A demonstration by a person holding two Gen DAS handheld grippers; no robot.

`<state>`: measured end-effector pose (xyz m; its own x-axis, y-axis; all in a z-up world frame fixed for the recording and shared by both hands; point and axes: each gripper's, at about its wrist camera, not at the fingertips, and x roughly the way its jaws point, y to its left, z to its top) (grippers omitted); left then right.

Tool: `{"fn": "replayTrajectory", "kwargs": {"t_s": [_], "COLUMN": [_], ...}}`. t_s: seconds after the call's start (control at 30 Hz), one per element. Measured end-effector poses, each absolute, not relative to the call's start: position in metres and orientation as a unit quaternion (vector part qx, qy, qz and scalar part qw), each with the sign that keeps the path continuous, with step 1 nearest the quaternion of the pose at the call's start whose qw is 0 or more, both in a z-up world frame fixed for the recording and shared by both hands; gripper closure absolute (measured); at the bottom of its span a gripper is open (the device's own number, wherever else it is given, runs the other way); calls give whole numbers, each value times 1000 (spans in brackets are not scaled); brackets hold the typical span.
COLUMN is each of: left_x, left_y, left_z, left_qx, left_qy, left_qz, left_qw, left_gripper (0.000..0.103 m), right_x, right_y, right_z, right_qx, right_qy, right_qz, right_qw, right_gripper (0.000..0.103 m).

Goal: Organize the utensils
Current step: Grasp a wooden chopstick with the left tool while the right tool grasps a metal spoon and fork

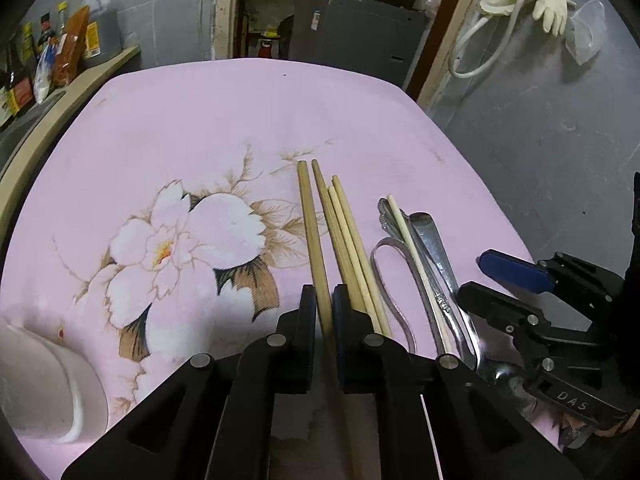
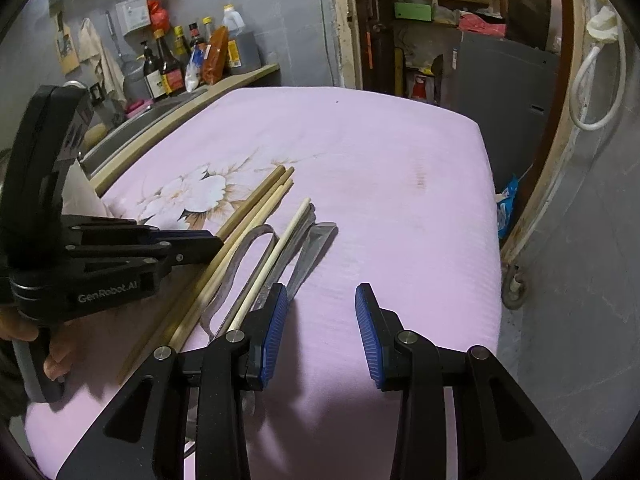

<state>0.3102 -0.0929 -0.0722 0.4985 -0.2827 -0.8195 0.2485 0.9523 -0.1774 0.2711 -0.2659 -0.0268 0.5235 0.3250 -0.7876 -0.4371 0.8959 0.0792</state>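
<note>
Black fingers of the left gripper fill the bottom of the left wrist view, and they are pressed together on 1 wooden chopstick, which runs between the pads and points away over the cloth. Just to its right lie 3 more wooden chopsticks in a tight bundle, touching each other, and their near ends pass beside the right finger of this gripper. Further right there is a group of metal utensils: a spoon handle, a piece with a scalloped end, and a thin loop of metal. 1 pale, thinner chopstick lies across this group.

In the right wrist view the right gripper hangs over bare cloth with its blue pads well apart and nothing between them. Its left pad is just beside the near ends of the metal utensils and the pale chopstick; I cannot tell if it touches them.

Everything rests on a pink tablecloth with a printed white flower. A white bowl stands at the near left edge of the table. Behind the table, on the left, a counter carries several sauce bottles. A white hose and pale gloves hang on the grey wall to the right.
</note>
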Motion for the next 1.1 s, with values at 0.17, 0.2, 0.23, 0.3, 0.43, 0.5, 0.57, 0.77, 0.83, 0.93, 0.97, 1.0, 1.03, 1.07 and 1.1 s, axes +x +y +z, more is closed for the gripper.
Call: {"fn": "replayTrajectory", "kwargs": {"t_s": [0.17, 0.2, 0.23, 0.3, 0.43, 0.5, 0.57, 0.77, 0.83, 0.93, 0.97, 1.0, 1.03, 1.07, 1.1], "left_x": [305, 304, 304, 305, 307, 307, 309, 313, 310, 295, 290, 283, 277, 272, 267], "left_y": [-90, -90, -91, -91, -94, -97, -97, -93, -92, -92, -92, -92, -90, -90, -88], "left_z": [-69, -69, -68, -68, -68, -69, -69, -70, -68, -61, -57, -53, -48, -45, -42], "left_qx": [-23, -22, -22, -24, -18, -10, -10, -23, -29, -17, -14, -14, -16, -16, -16], "left_qy": [483, 485, 487, 492, 493, 491, 493, 495, 489, 458, 446, 433, 419, 411, 401], "left_qz": [-150, -151, -152, -152, -148, -145, -144, -147, -147, -156, -158, -161, -163, -163, -162], "left_qw": [862, 861, 860, 857, 857, 859, 858, 856, 859, 875, 881, 887, 893, 897, 901], "left_gripper": [98, 98, 98, 97, 97, 97, 97, 98, 99, 99, 99, 99, 99, 99, 99], "right_x": [279, 283, 288, 297, 311, 315, 316, 319, 319, 314, 312, 310, 307, 304, 299], "right_y": [-258, -257, -257, -258, -258, -258, -259, -271, -277, -287, -288, -291, -294, -295, -297], "right_z": [-31, -32, -33, -34, -34, -35, -36, -37, -37, -38, -38, -37, -34, -32, -28], "right_qx": [-74, -74, -70, -63, -49, -43, -36, 4, 34, 84, 91, 100, 109, 115, 119], "right_qy": [450, 454, 458, 465, 477, 479, 476, 476, 481, 478, 475, 470, 462, 453, 440], "right_qz": [226, 227, 226, 226, 229, 233, 235, 234, 237, 244, 243, 242, 241, 240, 240], "right_qw": [861, 858, 857, 854, 847, 845, 847, 848, 844, 840, 841, 843, 847, 851, 857], "right_gripper": [73, 75, 75, 77, 78, 77, 78, 94, 96, 98, 99, 99, 99, 100, 100]}}
